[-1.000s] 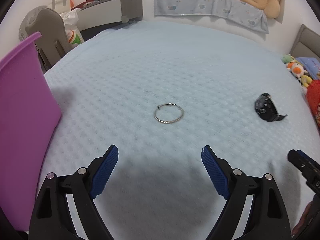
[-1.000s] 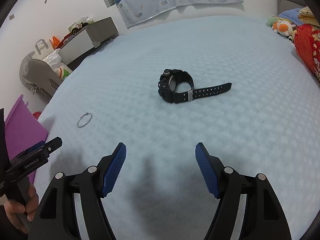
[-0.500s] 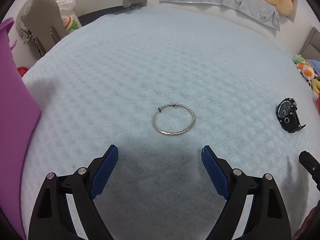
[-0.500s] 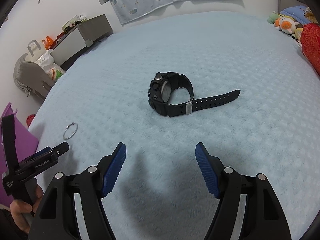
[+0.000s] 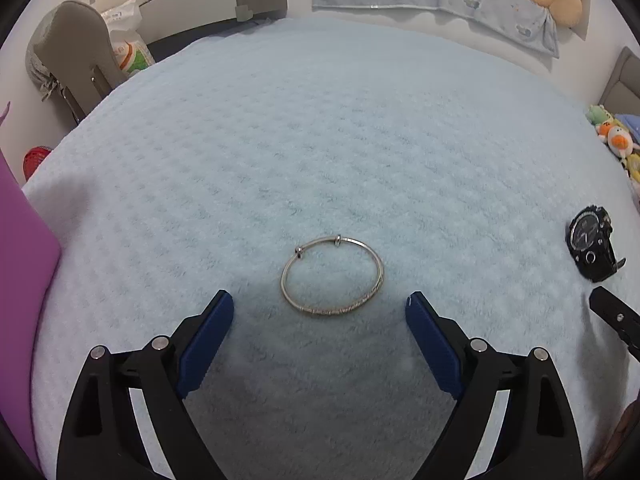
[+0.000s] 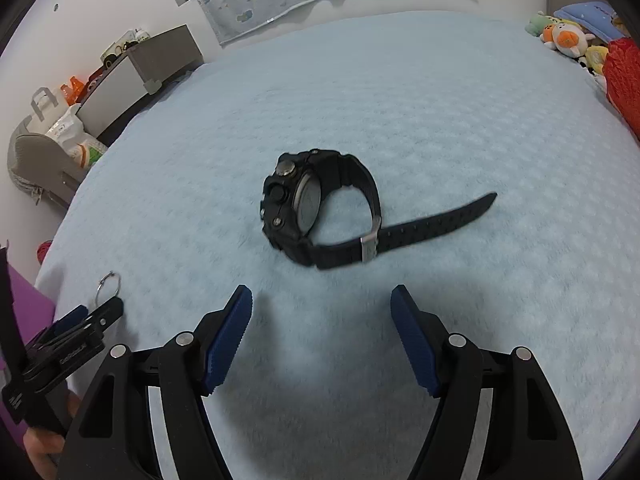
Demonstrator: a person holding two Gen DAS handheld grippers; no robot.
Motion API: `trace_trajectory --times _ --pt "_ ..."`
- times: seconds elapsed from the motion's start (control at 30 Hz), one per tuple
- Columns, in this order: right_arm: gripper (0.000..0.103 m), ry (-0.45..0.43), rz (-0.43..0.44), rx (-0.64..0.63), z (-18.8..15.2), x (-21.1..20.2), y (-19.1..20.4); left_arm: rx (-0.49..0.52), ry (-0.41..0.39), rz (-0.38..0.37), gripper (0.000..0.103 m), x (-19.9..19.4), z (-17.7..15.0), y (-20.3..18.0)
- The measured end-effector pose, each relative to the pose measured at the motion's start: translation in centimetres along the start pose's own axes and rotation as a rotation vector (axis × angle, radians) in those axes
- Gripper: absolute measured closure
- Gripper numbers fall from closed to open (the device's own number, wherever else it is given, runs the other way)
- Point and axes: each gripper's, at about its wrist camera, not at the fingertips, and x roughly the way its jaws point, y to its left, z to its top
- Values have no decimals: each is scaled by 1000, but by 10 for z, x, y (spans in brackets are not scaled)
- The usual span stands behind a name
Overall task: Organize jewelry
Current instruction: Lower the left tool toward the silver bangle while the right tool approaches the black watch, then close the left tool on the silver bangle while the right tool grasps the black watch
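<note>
Currently both tongs are spread wide and empty: left tongs (image 5: 319, 312) are lined up just short of the bangle (image 5: 332, 276), right tongs (image 6: 321, 304) near the watch (image 6: 320, 208), both lying on the bed (image 5: 320, 140). Thin bangle could be pressed into the plush cover and missed; the watch could be dragged by its loose strap.
</note>
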Motion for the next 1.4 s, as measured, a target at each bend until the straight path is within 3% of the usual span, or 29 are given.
trace_trajectory --times 0.23,0.57,0.77,0.9,0.97,1.03,1.1,1.17,1.27,1.3,1.33,1.37,1.4 --pt "27 -26 -25 -5 9 13 4 -3 -8 -1 14 9 6 -1" --pt "26 -35 -83 -24 30 34 13 -18 -3 16 10 24 19 -9" --pt "17 -13 -121 -63 44 51 23 -15 11 38 6 33 25 -15" --pt "17 -13 -147 -78 50 58 27 -16 9 35 7 33 23 -14" --pt "17 -16 -152 -85 50 59 30 -15 -4 22 16 28 19 -12" --pt "26 -28 -144 -72 50 57 28 3 -24 26 40 20 12 -14" --pt "35 -45 -135 -48 49 53 23 24 -40 16 52 13 6 -16" --pt "43 -57 -115 -40 46 49 20 23 -48 4 52 8 1 -15" --pt "44 -62 -98 -38 39 43 14 5 -53 -17 52 3 -1 -11" --pt "51 -67 -83 -29 39 42 12 6 -55 -19 52 1 -2 -11" --pt "67 -70 -52 -27 38 39 10 11 -57 -19 52 -1 -4 -12" --pt "75 -74 -54 -28 35 35 7 15 -59 -19 52 -3 -6 -13" --pt "75 -85 -49 -26 34 31 6 20 -60 -26 52 -6 -8 -14"
